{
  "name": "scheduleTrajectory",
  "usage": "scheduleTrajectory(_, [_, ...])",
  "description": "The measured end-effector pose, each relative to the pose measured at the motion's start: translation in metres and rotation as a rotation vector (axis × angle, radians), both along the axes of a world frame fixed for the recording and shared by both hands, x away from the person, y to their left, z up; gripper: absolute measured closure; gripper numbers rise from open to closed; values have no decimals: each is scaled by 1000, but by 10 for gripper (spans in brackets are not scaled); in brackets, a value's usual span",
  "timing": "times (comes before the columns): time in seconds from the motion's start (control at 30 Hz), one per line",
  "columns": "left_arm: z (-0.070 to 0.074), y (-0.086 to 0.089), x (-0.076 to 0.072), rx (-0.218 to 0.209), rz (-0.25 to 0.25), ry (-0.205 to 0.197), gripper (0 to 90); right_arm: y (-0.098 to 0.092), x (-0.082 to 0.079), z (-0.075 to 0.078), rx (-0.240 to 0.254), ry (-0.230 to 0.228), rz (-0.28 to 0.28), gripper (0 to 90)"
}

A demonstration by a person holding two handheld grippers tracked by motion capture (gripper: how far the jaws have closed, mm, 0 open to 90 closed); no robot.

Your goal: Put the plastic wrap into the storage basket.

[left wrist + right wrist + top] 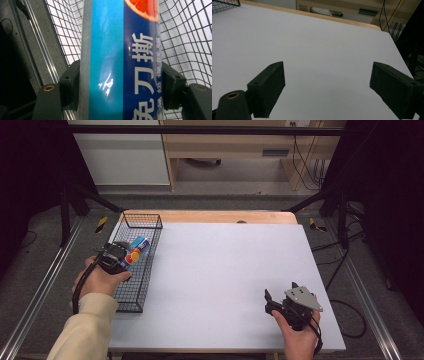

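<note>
The white desk (225, 280) spread wide under both tools, bare ahead of the right one. At its left edge stood a black wire basket (145, 220), and the left tool (119, 255) hung over its inside. That tool was clamped on a long blue box (120, 62) — its two pads pressed against the box's opposite sides, the box running straight out ahead between them, with mesh behind it. The right tool (282, 295) sat well apart, low over the desk's near right corner — its jaws stood wide with nothing between them.
</note>
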State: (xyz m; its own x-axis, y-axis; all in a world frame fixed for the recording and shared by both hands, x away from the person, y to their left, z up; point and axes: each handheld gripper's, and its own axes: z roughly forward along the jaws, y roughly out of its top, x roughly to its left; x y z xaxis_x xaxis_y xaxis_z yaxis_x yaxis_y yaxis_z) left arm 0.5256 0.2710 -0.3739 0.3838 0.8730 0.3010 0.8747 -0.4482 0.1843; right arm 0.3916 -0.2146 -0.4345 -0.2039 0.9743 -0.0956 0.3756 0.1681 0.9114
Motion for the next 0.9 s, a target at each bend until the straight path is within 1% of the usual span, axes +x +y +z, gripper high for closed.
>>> scheduleTrajectory(0.1, [-2, -1, 1, 12, -1, 9, 319, 0, 0, 0, -1, -1, 1, 130])
scheduleTrajectory(0.2, [-5, -1, 2, 13, 3, 13, 319, 0, 0, 0, -1, 0, 0, 130])
scheduleTrajectory(0.23, [-5, -1, 2, 12, 4, 20, 319, 0, 0, 0, -2, -1, 1, 130])
scheduleTrajectory(0.43, [-10, -2, 3, 36, 0, 31, 319, 0, 0, 0, -3, 2, 3, 130])
scheduleTrajectory(0.63, [-12, -3, 3, 40, 2, 29, 319, 0, 0, 0, -3, 2, 3, 130])
scheduleTrajectory(0.73, [-12, -4, 3, 49, -4, 34, 319, 0, 0, 0, -4, 3, 3, 130])
scheduleTrajectory(0.9, [-14, -6, 3, 62, -6, 30, 319, 0, 0, 0, -5, 4, 4, 130])
